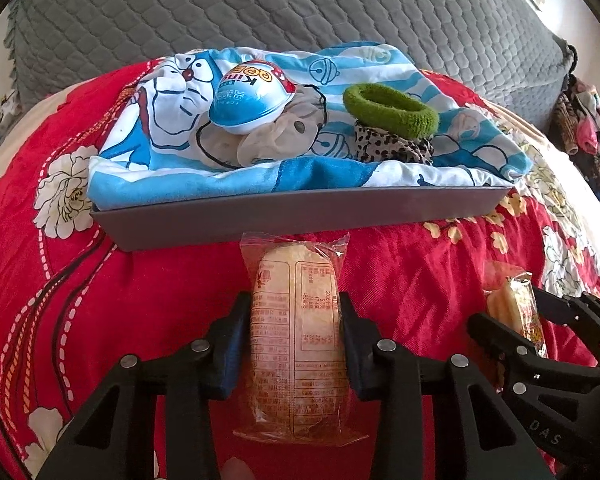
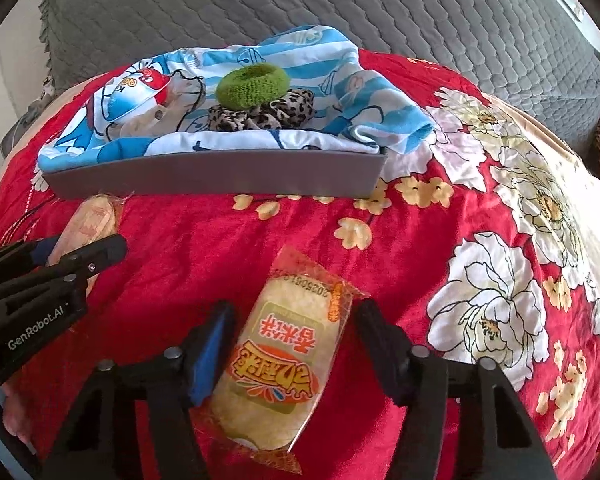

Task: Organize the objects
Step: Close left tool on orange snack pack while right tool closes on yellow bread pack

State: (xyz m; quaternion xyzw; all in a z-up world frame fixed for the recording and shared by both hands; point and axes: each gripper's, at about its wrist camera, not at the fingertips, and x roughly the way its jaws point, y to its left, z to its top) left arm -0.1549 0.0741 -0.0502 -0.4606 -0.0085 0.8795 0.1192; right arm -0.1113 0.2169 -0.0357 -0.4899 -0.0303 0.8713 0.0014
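Note:
My left gripper (image 1: 296,308) is shut on a wrapped rice cracker (image 1: 296,344), label side down, just in front of the grey tray (image 1: 284,218). It also shows in the right wrist view (image 2: 88,240), with its cracker (image 2: 88,220) near the tray (image 2: 220,178). My right gripper (image 2: 296,320) straddles a second wrapped rice cracker (image 2: 284,360) on the red bedspread; a gap shows at its right finger, so it is open. It also shows in the left wrist view (image 1: 512,312) with that cracker (image 1: 516,312).
The tray holds a blue cartoon cloth (image 1: 172,120), a blue-and-white Kinder egg (image 1: 248,96), a green hair band (image 1: 392,110) on a leopard scrunchie (image 1: 392,146) and a pale scrunchie (image 1: 260,142). A grey quilt (image 1: 300,8) lies behind. Clothes (image 1: 588,120) are piled at far right.

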